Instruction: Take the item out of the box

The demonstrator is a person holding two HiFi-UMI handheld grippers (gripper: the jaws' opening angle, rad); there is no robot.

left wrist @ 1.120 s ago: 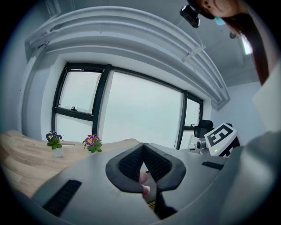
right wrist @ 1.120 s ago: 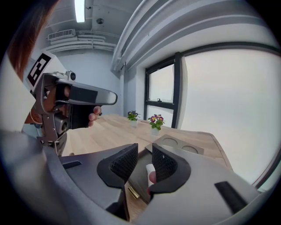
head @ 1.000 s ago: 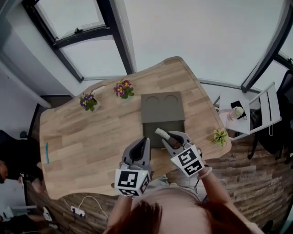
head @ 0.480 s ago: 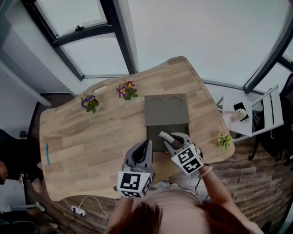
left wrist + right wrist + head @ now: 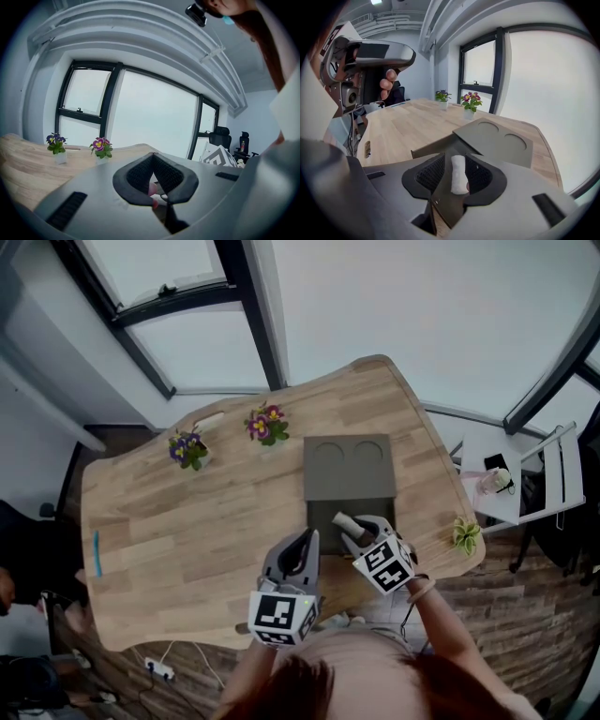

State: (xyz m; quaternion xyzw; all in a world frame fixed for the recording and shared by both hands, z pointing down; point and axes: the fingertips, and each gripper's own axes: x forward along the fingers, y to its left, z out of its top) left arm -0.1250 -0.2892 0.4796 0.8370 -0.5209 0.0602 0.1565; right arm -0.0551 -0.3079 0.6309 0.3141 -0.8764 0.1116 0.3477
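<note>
From the head view, a wooden table [image 5: 187,521] carries a grey box [image 5: 323,517] near its front edge, with the lid [image 5: 349,465] folded back flat on the far side and showing two round recesses. The right gripper [image 5: 359,532] reaches over the near end of the open box with a white rolled item [image 5: 340,519] clamped between its jaws, one end of the roll sticking out toward the left. The left gripper [image 5: 302,545] hangs just left of the box over bare tabletop, close beside the right one but apart from it. Two potted flowers [image 5: 189,448] [image 5: 269,424] stand along the far edge, a small green plant [image 5: 466,535] sits at the table's right corner, and a blue pen [image 5: 96,552] lies near the left edge. In the left gripper view, the left gripper [image 5: 153,156] has its jaws drawn together so the tips meet, with nothing held between the pads; only a bit of pink shows behind the gap, too unclear to name. Beyond it the two potted flowers [image 5: 56,145] [image 5: 101,149] stand on the table before a large window [image 5: 150,112]. In the right gripper view, the right gripper [image 5: 457,163] is closed on the white rolled item [image 5: 458,176], which stands roughly upright between the dark ribbed pads. Below and beyond the jaws lie the box's open wall [image 5: 433,145] and its flat lid [image 5: 499,138]. The left gripper [image 5: 370,51] shows at the upper left, a person's fingers [image 5: 386,80] around it.
</note>
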